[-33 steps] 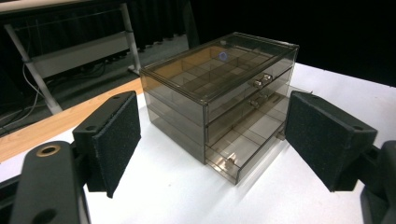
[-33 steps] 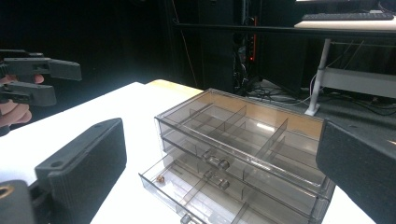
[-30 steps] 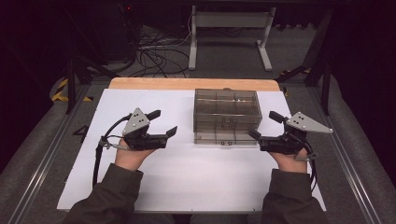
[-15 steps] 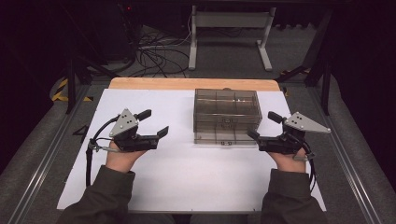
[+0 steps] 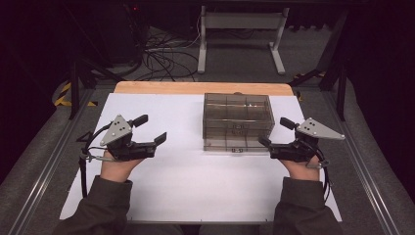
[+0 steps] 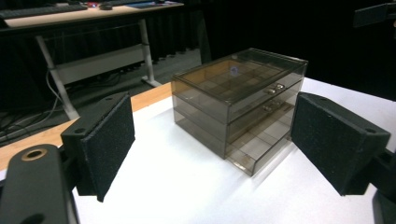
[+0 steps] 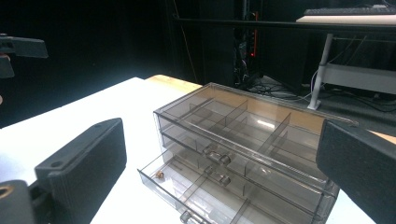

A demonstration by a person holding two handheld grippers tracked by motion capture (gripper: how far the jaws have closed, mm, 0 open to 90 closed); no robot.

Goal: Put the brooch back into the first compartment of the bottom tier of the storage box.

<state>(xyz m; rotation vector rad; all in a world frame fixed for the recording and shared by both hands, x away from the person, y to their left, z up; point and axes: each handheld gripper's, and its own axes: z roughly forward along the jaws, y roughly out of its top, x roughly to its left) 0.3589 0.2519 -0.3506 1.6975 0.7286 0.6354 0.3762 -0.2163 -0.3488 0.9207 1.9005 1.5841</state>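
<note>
Right gripper hovers with jaws spread and empty, just off the near right corner of the smoke-tinted three-drawer organiser, which stands right of centre on the white table mat, bottom drawer slid partly out. Over the past second the left gripper, jaws likewise apart, has drawn away leftward, well clear, suggesting the right hand works the drawers next.

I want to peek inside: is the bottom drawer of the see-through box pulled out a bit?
Yes, in the right gripper view the bottom drawer sticks out past the upper drawers.
</note>
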